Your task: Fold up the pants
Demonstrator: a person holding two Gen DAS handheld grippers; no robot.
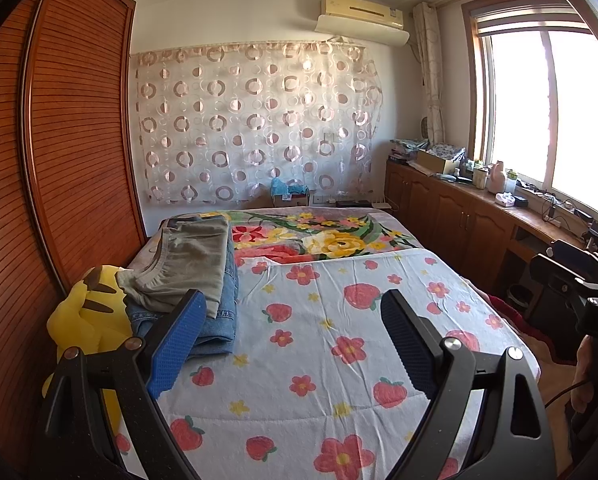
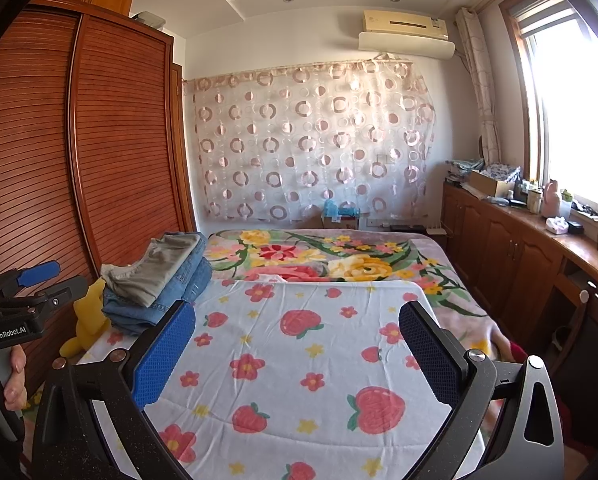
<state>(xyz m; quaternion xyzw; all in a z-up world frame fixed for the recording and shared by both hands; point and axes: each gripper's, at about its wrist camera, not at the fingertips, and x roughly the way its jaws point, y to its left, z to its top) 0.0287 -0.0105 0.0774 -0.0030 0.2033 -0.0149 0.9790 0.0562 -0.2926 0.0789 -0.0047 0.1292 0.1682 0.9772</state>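
Two folded pants point(image 1: 195, 276) stacked, lower pair mostly covered, toy point(image 1: 87, 312) half-hidden

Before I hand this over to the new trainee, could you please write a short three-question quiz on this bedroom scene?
1. True or false: the left gripper is clamped on the khaki pants.
2. Multiple choice: what lies directly under the khaki pants in the stack? A) the yellow plush toy B) folded jeans C) a pillow
3. Fill in: the strawberry-print sheet between the right gripper's fingers holds ____ pants.

Key
1. False; both grippers stand open and empty.
2. B
3. No; the stack sits at the sheet's left edge, towards the wardrobe.
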